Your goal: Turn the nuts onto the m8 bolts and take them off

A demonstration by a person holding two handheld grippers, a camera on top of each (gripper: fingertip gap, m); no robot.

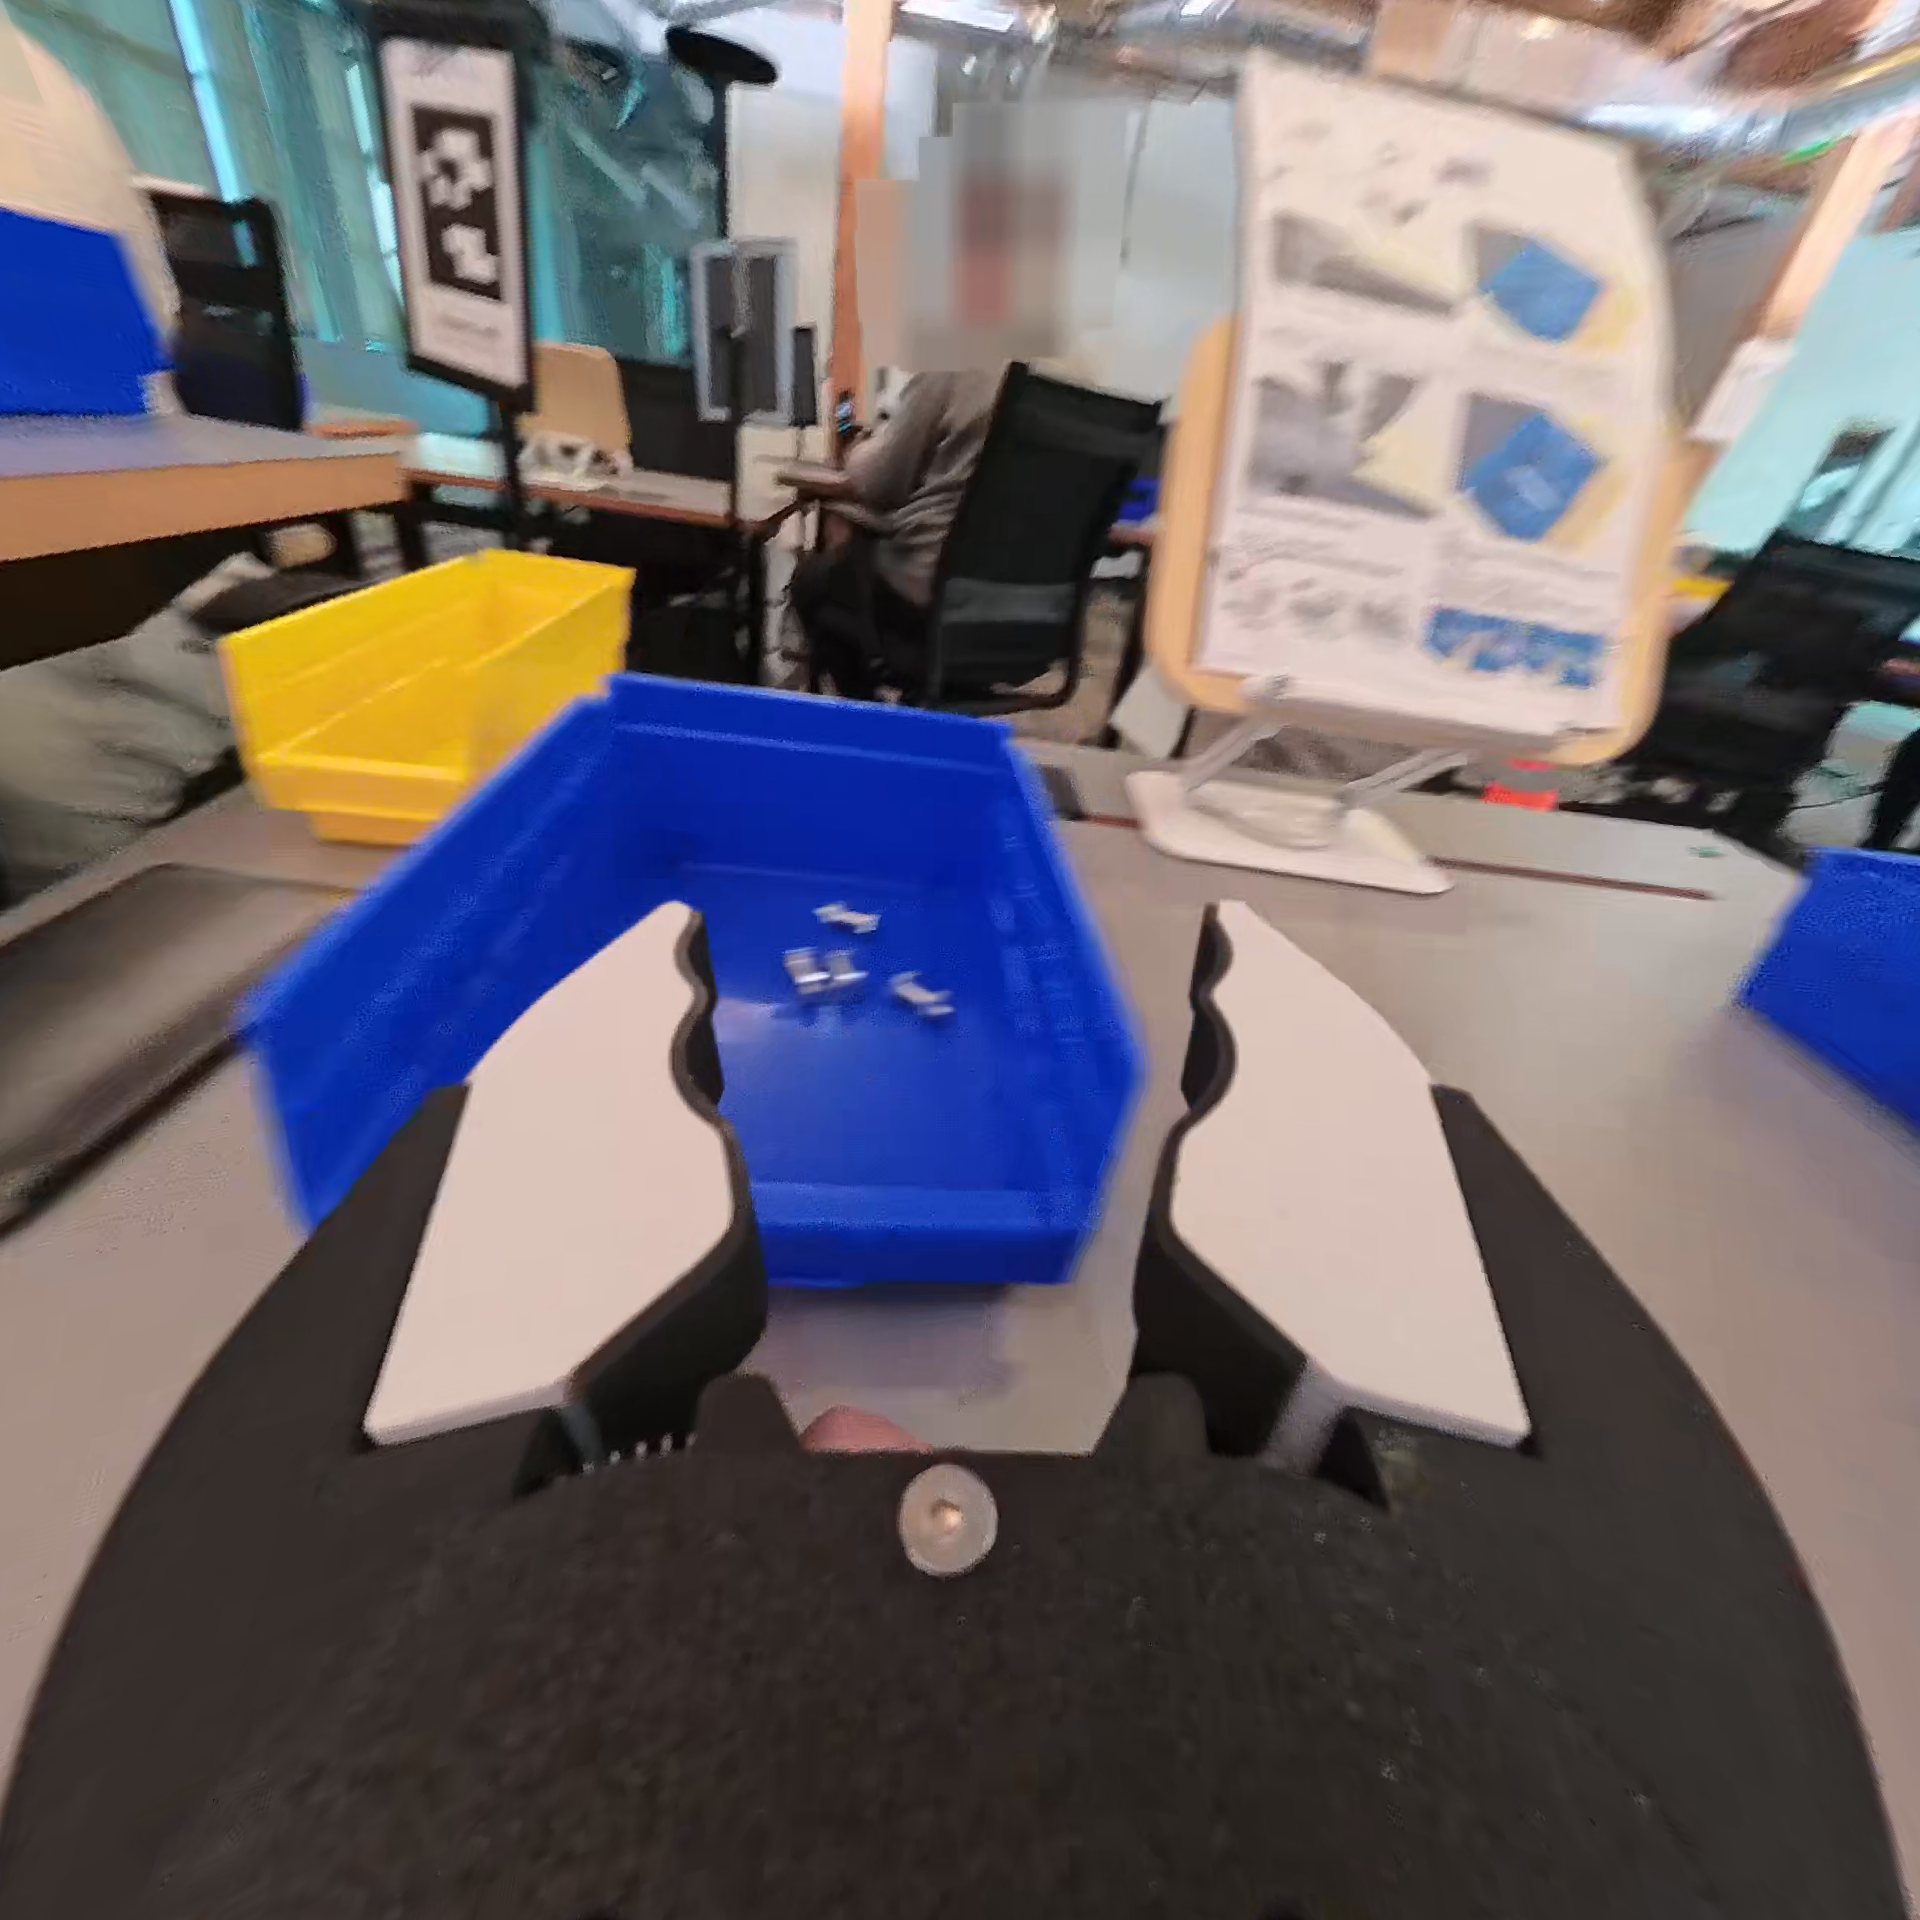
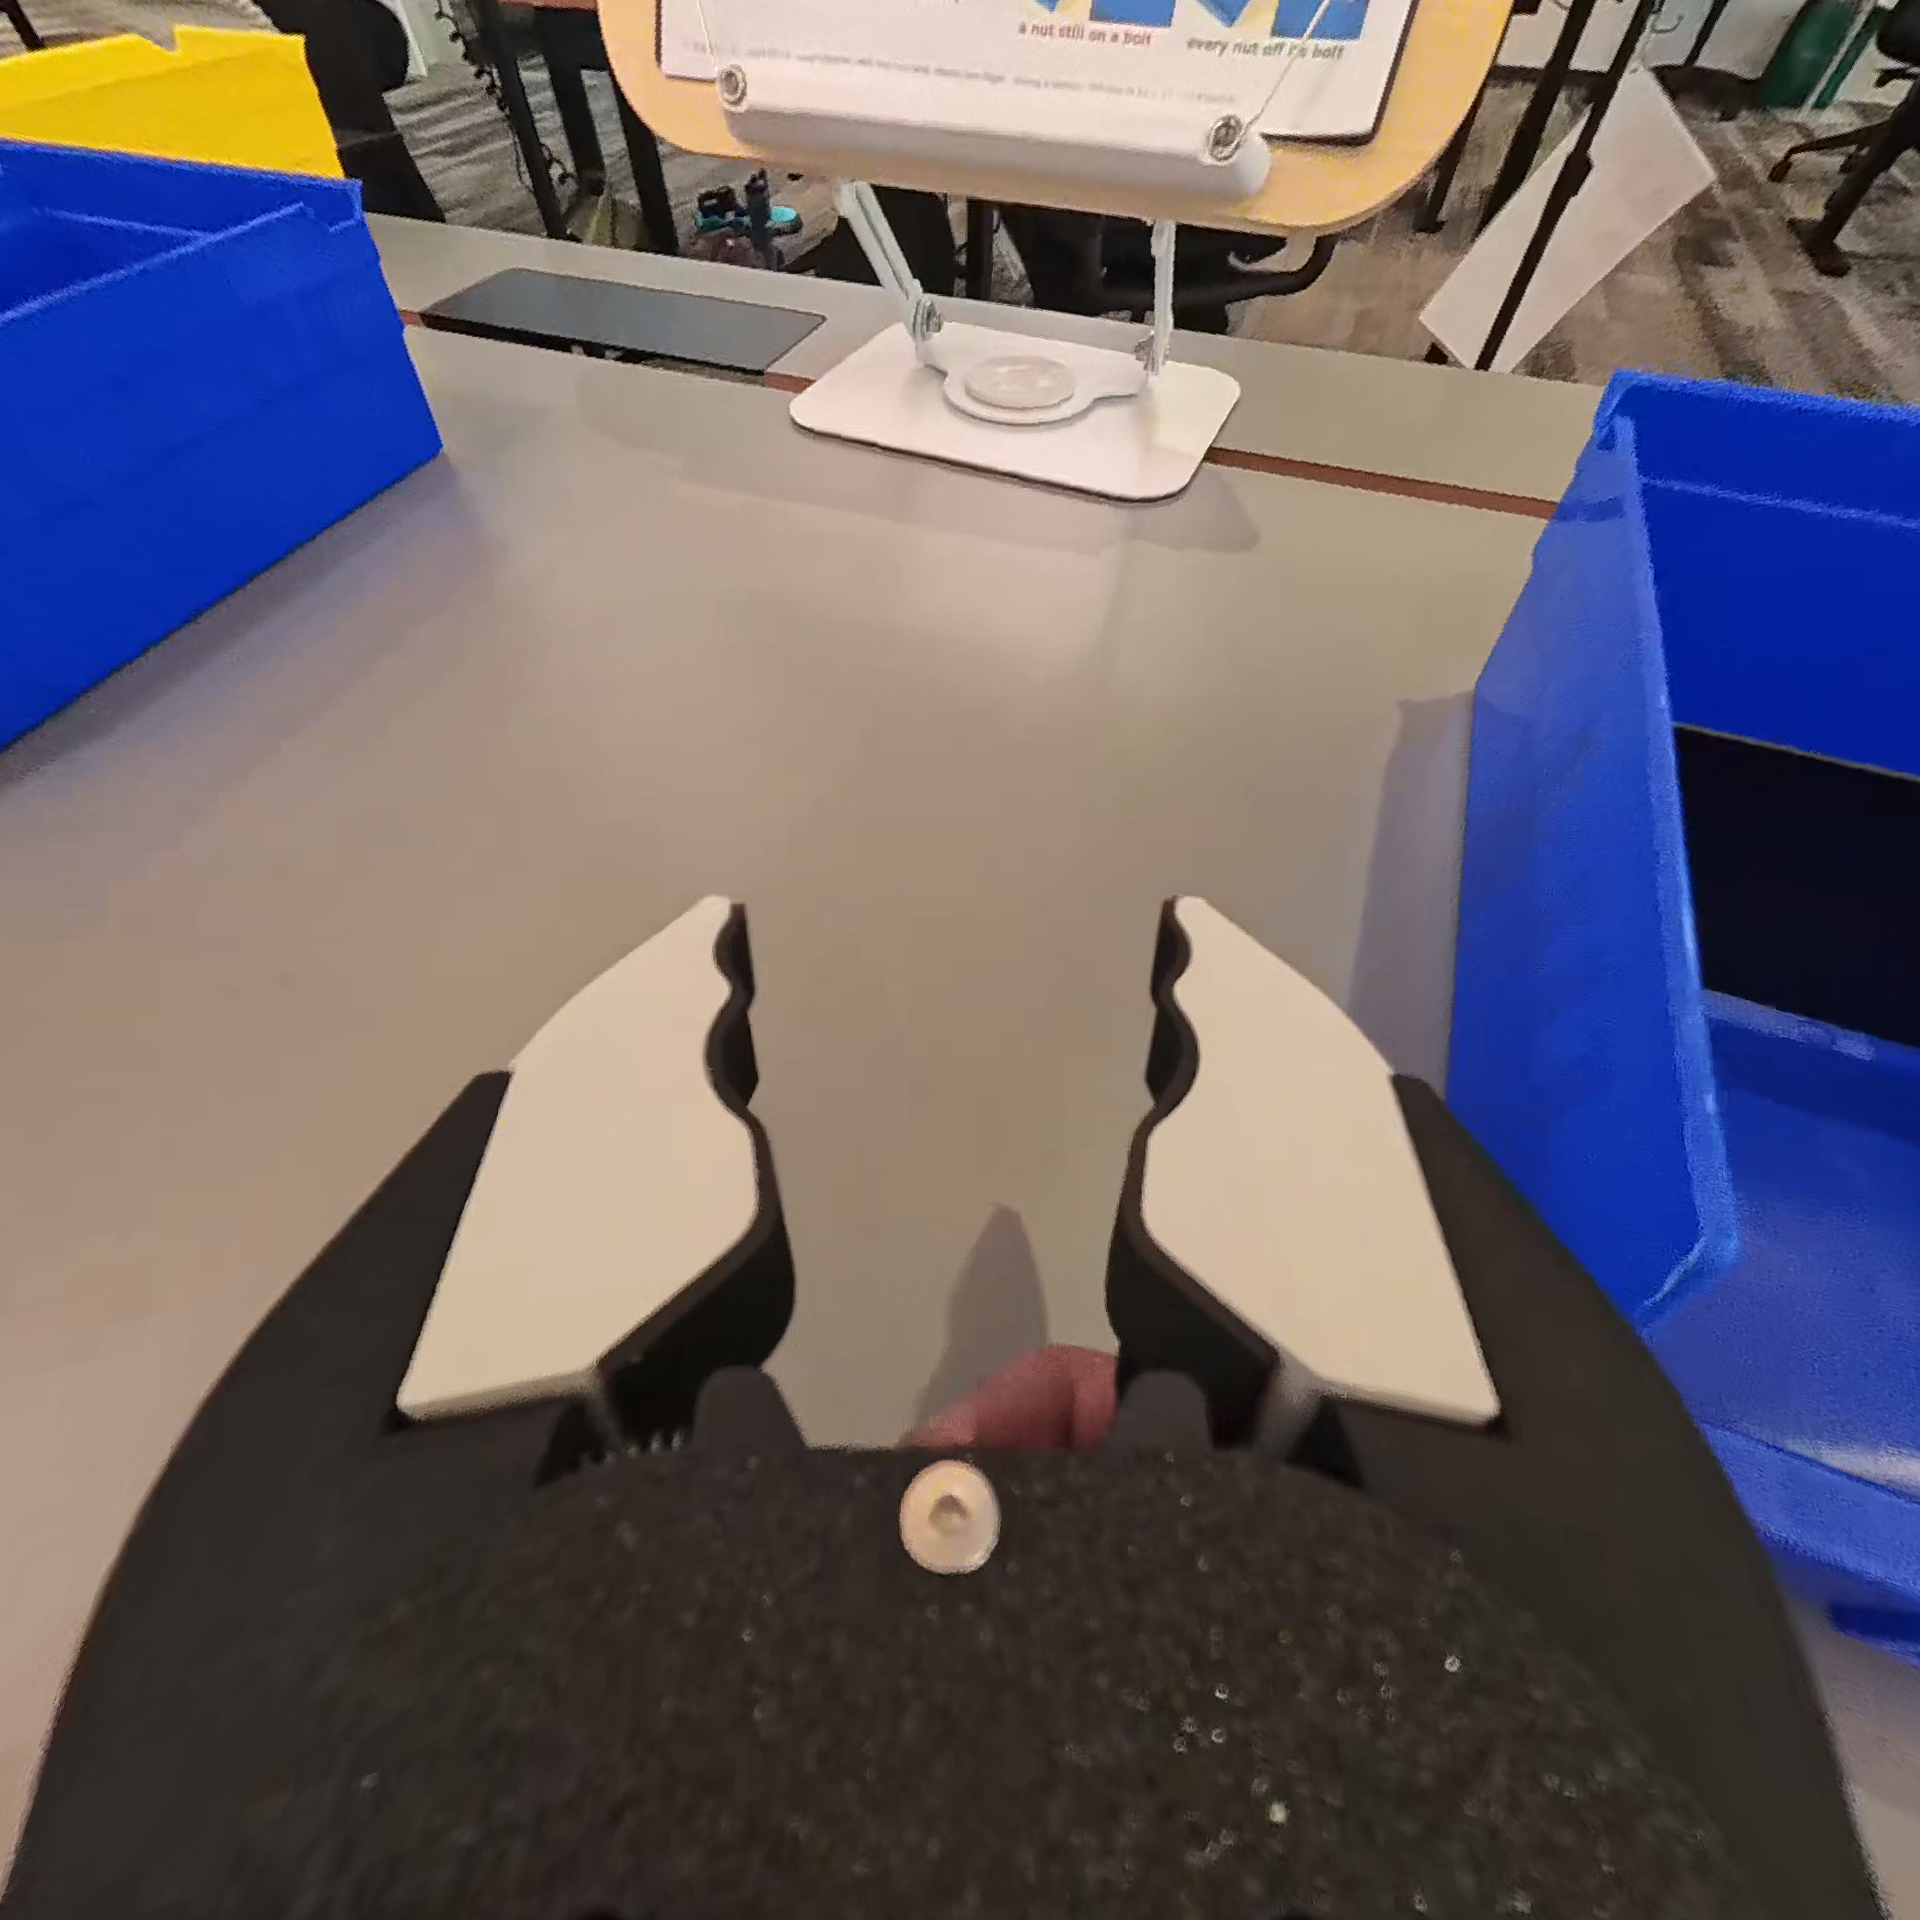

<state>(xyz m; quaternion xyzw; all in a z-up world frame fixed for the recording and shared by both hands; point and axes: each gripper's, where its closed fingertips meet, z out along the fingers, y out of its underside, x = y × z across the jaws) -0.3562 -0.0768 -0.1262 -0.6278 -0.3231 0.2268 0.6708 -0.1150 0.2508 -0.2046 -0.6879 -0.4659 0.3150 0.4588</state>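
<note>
In the left wrist view a blue bin [image 1: 540, 935] stands on the grey table straight ahead. Several small silver metal parts [image 1: 862, 966] lie on its floor; the blur hides whether they are nuts or bolts. My left gripper [image 1: 951, 914] is open and empty, above the bin's near end. In the right wrist view my right gripper [image 2: 951, 909] is open and empty over bare grey table [image 2: 831, 675]. A second blue bin [image 2: 1579, 935] stands just right of it; what it holds is hidden. The first blue bin [image 2: 187, 436] shows at the left.
A yellow bin [image 1: 416, 686] stands behind the blue one at the left. A white stand [image 2: 1018, 416] holding an instruction board [image 1: 1444, 395] is at the table's far edge. A dark flat panel [image 2: 623, 322] lies beside it. A seated person and chairs are beyond the table.
</note>
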